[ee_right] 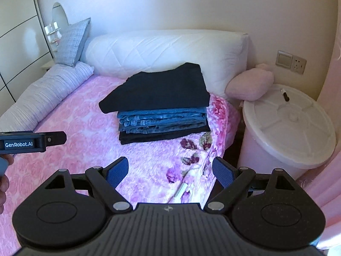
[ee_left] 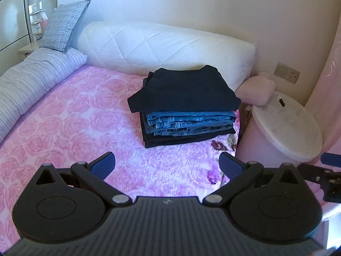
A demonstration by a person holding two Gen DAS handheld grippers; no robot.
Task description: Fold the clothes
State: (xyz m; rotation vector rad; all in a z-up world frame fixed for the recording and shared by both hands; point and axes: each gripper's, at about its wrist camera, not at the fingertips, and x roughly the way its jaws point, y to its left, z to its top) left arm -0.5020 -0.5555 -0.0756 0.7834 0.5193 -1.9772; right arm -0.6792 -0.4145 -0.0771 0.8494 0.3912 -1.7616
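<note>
The left gripper [ee_left: 167, 166] hangs over the pink rose-patterned bed cover [ee_left: 70, 123] with its blue-padded fingers [ee_left: 104, 164] spread wide and nothing between them. Straight ahead of it, a little to its right and well apart from the fingertips, sits the stack of folded clothes [ee_left: 185, 108]: a dark navy garment [ee_left: 185, 89] on top, folded blue jeans [ee_left: 189, 121] under it, and a black garment [ee_left: 183, 139] at the bottom. The right gripper [ee_right: 170, 170] is likewise spread and empty above the flowered edge of the cover, with the same stack ahead of it and slightly to its left, again not touched. Beyond the stack, a white quilted bolster [ee_left: 162, 42] lies along the wall. Far to the left of both grippers a striped grey quilt roll [ee_left: 32, 81] runs along the bed, with a grey checked pillow [ee_left: 64, 25] propped at its far end. To the right of the stack, off the bed's edge, a pink cushion [ee_right: 251, 83] rests beside a round white lidded bin [ee_right: 287, 125], and a small dark item lies on the lid, too small to identify. In the right wrist view the left gripper's body appears at the left edge, with part of a hand [ee_right: 4, 183] holding it.
</note>
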